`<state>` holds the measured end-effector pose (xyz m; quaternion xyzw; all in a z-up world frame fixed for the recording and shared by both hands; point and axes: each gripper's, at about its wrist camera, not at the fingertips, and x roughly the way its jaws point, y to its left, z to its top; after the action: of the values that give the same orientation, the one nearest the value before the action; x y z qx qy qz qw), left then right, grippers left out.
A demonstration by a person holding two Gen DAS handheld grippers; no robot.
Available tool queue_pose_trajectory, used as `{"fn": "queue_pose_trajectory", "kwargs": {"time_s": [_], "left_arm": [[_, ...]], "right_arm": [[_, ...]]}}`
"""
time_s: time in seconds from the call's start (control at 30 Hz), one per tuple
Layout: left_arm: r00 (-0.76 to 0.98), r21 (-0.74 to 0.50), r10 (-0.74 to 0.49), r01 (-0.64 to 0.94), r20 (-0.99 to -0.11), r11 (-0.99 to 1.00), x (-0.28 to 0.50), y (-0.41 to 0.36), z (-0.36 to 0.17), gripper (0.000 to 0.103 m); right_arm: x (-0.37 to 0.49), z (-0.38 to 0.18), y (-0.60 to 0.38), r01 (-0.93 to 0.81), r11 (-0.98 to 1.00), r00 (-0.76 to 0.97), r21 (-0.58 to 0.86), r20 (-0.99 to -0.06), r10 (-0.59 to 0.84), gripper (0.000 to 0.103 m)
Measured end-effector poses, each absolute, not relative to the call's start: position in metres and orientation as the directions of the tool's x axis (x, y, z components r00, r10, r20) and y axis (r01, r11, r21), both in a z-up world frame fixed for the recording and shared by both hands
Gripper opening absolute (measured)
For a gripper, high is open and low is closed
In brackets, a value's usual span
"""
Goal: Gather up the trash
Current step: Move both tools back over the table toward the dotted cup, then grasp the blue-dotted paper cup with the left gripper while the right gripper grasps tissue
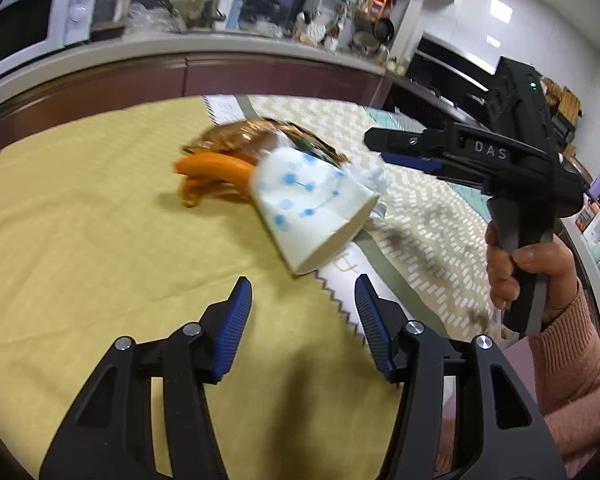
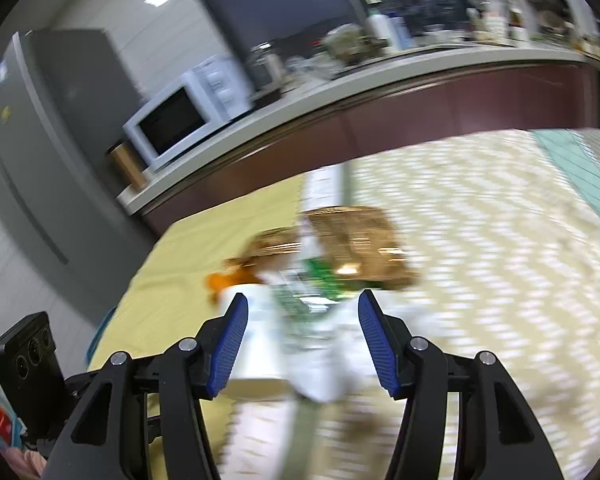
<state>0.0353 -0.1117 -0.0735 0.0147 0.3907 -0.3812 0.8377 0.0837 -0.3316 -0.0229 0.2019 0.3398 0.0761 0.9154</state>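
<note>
A pile of trash lies on the table. A white paper cup with blue dots lies on its side, mouth toward me. Behind it are an orange peel, a shiny gold wrapper and crumpled white tissue. My left gripper is open and empty, just short of the cup. My right gripper hovers above the pile from the right. In the blurred right wrist view it is open, over the cup, tissue, gold wrapper and peel.
A yellow cloth covers the table's left, a white patterned cloth the right. Behind runs a counter with a microwave and bottles. A grey fridge stands at the left in the right wrist view.
</note>
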Motion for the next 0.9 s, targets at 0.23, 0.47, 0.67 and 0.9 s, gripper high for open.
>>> {"fn": "queue_pose_trajectory", "kwargs": {"time_s": [0.23,0.47,0.67,0.9], "left_arm": [[0.39,-0.26,-0.571,0.612,-0.722,0.747,0.057,-0.139,-0.084,0.047],[0.386,-0.284,-0.542,0.552,-0.747,0.784,0.078,-0.134,-0.09,0.02],[0.403,-0.29,-0.543,0.537,-0.737,0.792,0.079,-0.12,-0.088,0.01],[0.439,-0.288,-0.552,0.535,-0.709,0.794,0.072,-0.097,-0.077,0.008]], "right_arm": [[0.086,-0.05,-0.365,0.092,0.885,0.729,0.457,-0.636,0.252,0.057],[0.103,-0.067,-0.361,0.099,0.884,0.691,0.456,-0.671,0.268,0.063],[0.102,-0.068,-0.351,0.068,0.895,0.677,0.441,-0.679,0.284,0.044],[0.089,-0.063,-0.342,0.033,0.904,0.686,0.426,-0.667,0.289,0.008]]}}
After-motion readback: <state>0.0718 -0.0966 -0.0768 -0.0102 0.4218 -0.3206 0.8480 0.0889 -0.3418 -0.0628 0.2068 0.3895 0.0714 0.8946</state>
